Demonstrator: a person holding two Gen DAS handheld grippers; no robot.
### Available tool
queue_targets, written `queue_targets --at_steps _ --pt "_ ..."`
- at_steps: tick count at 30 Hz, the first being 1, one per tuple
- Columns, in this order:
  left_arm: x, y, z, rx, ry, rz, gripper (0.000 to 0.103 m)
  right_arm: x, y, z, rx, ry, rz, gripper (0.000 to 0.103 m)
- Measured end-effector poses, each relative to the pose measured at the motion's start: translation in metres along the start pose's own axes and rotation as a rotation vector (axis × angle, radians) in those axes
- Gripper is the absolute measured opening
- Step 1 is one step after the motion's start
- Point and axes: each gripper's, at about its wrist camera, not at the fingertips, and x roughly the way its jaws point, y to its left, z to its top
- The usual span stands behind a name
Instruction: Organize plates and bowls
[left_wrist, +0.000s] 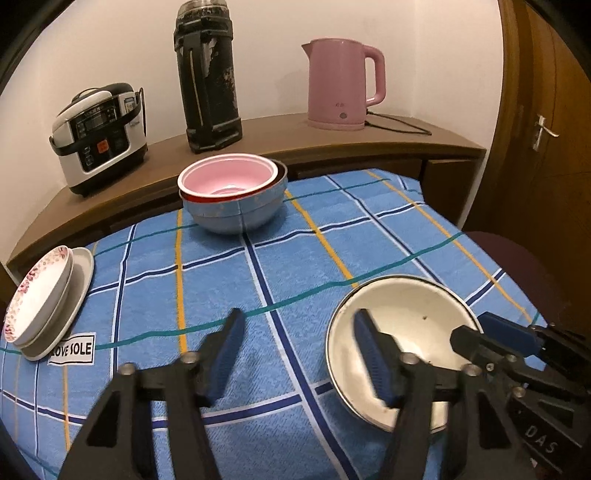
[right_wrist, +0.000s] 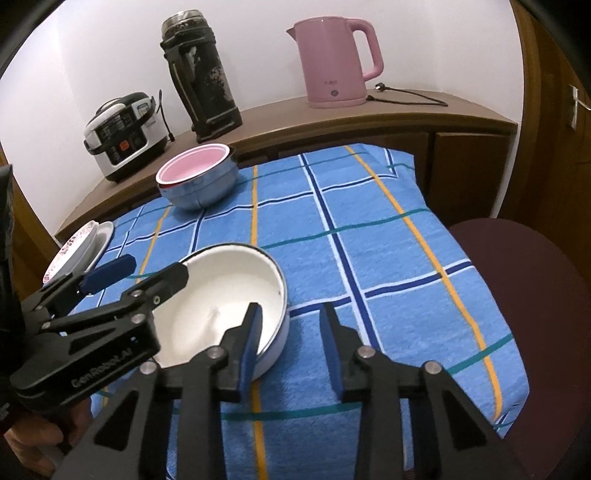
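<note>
White bowl (right_wrist: 221, 295) low centre-left in right view, on blue checked cloth (right_wrist: 388, 258); both tools straddle its rim on opposite sides, likely for two-sided lift toward bowl stack (left_wrist: 232, 192) at upper centre

Plates (left_wrist: 44, 306) stacked at left edge in left view

Left tool (left_wrist: 299, 354): jaws fairly wide, one finger inside bowl, pads not pressing

Right tool (right_wrist: 291, 343): narrower gap, near rim between jaws, no clamp seen

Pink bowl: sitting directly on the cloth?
No, the pink bowl is nested inside a blue bowl, which rests on the cloth.
</note>
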Motion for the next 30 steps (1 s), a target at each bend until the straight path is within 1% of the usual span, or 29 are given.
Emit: queue_targets --at_steps 4,6,7,9,11,15,18,27,30 --pt "0.007 0.003 -0.002 -0.017 0.029 -0.016 0.048 0.001 0.001 0.000 0.005 0.002 0.009 0.026" --pt "0.008 0.002 -0.002 -0.018 0.036 -0.033 0.039 0.001 0.002 0.001 0.004 0.001 0.015 0.024" --pt "0.008 0.001 -0.002 -0.016 0.037 -0.040 0.037 0.001 0.003 0.001 0.001 0.001 0.013 0.023" --pt "0.009 -0.002 -0.003 -0.013 0.041 -0.065 0.022 0.002 0.005 0.002 -0.003 0.003 0.014 0.022" --pt "0.011 -0.004 -0.004 -0.017 0.051 -0.082 0.015 0.003 0.006 0.002 -0.004 0.009 0.019 0.020" --pt "0.015 -0.004 -0.007 -0.037 0.069 -0.096 0.011 0.006 0.008 0.002 -0.008 0.020 0.019 0.017" --pt "0.014 -0.002 -0.006 -0.057 0.069 -0.103 0.010 0.006 0.009 0.002 -0.009 0.021 0.017 0.016" --pt "0.008 -0.002 -0.003 -0.055 0.050 -0.099 0.010 0.005 0.006 0.004 0.023 0.028 0.023 0.010" --pt "0.007 0.001 -0.002 -0.067 0.052 -0.111 0.009 0.004 0.007 0.005 0.024 0.024 0.021 0.010"
